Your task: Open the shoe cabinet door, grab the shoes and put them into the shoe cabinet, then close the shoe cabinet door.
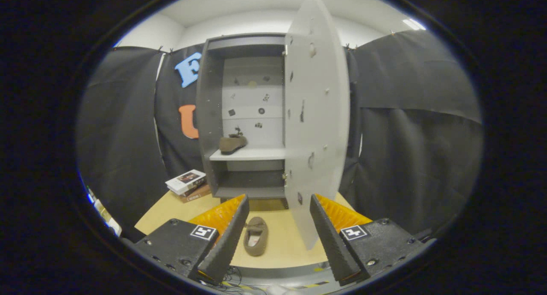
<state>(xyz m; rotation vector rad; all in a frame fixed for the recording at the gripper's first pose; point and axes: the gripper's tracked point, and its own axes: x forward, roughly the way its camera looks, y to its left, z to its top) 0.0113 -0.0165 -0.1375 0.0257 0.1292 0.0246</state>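
Cabinet [213, 115] door [316, 115] is swung open, edge-on toward the camera, so the opening step looks done. One shoe [233, 144] already sits on the middle shelf [256, 154], toward its left side. Second shoe [256, 236] lies flat on the tabletop [171, 209], opening up, between the claw's fingers and slightly nearer the left one, short of the cabinet base. Claw [277, 239] is released: fingers spread wide, gripping nothing, neither one touching the shoe as far as I can tell. So we're at the grab for shoe two. Next move as I read it: drop down over the shoe, straddle its sides or heel, clench, lift, then carry it up to the shelf beside the first. Watch the door's lower corner, which hangs just inside the right finger and could get clipped on the lift. Books [188, 184] stacked left of the cabinet are out of the path. Door closing comes last.
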